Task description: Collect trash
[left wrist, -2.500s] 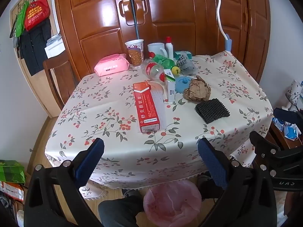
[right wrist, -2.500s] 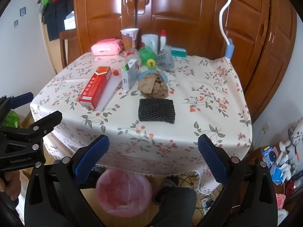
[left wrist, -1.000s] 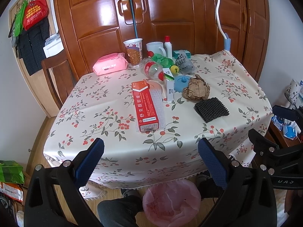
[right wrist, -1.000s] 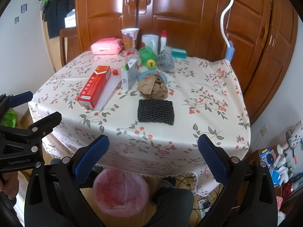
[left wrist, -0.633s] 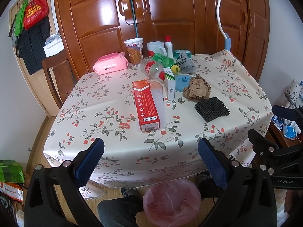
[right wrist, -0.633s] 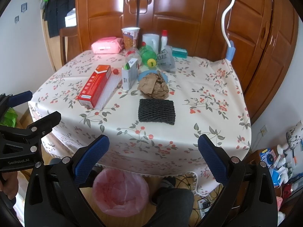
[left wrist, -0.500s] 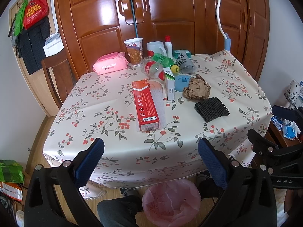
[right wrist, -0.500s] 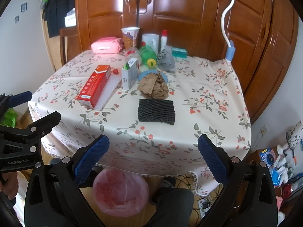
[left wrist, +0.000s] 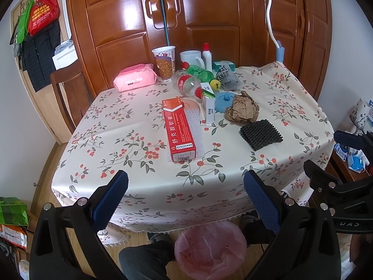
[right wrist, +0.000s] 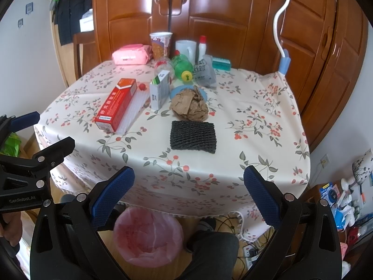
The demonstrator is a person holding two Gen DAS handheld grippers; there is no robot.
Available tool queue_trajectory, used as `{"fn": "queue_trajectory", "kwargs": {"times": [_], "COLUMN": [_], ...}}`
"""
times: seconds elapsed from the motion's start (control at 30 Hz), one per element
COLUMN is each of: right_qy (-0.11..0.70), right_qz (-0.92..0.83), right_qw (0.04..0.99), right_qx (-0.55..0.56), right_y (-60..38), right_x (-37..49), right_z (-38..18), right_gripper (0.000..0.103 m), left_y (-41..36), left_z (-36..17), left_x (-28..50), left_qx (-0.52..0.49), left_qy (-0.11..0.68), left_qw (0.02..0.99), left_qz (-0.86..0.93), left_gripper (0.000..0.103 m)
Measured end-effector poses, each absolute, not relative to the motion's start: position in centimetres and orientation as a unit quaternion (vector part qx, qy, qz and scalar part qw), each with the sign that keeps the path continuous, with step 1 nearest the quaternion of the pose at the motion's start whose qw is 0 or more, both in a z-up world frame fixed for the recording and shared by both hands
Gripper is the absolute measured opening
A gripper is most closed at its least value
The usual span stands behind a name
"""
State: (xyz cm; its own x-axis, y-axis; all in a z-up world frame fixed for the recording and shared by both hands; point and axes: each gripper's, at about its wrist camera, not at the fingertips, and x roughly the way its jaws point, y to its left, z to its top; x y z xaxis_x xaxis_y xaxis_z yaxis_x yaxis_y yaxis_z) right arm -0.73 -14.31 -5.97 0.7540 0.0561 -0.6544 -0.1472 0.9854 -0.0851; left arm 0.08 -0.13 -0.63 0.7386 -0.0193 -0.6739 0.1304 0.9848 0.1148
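Floral-cloth table mid-frame: crumpled brown paper ball, black foam mesh pad uncollected. Pink-lined bin bottom centre looks empty. Left gripper, right gripper spread wide, empty. Judged barely begun.

Your left gripper sits low in its frame, jaws spread wide, nothing between the blue pads. Your right gripper matches: jaws wide apart, empty, fingers pointing forward. Each shows at the other view's edge. Your hand grips the left handle at lower left.
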Motion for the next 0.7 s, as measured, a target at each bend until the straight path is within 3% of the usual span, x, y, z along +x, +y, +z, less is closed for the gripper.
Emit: {"fn": "queue_trajectory", "kwargs": {"times": [0.4, 0.57, 0.7], "right_qy": [0.342, 0.33, 0.307], "right_qz": [0.051, 0.042, 0.032], "right_qw": [0.936, 0.94, 0.945], "right_qx": [-0.069, -0.08, -0.106], "right_y": [-14.3, -14.3, -14.3], "right_x": [-0.8, -0.3, -0.3], "right_z": [-6.0, -6.5, -7.0], "right_gripper": [0.097, 0.097, 0.097], "left_y": [-0.1, -0.6, 0.8], "left_z": [-0.8, -1.6, -2.4], "left_x": [0.6, 0.6, 1.2], "left_qx": [0.082, 0.127, 0.092], "left_qy": [0.354, 0.326, 0.312], "left_qw": [0.931, 0.937, 0.945], "left_qz": [-0.046, -0.017, -0.017], "left_gripper": [0.098, 0.098, 0.098]}}
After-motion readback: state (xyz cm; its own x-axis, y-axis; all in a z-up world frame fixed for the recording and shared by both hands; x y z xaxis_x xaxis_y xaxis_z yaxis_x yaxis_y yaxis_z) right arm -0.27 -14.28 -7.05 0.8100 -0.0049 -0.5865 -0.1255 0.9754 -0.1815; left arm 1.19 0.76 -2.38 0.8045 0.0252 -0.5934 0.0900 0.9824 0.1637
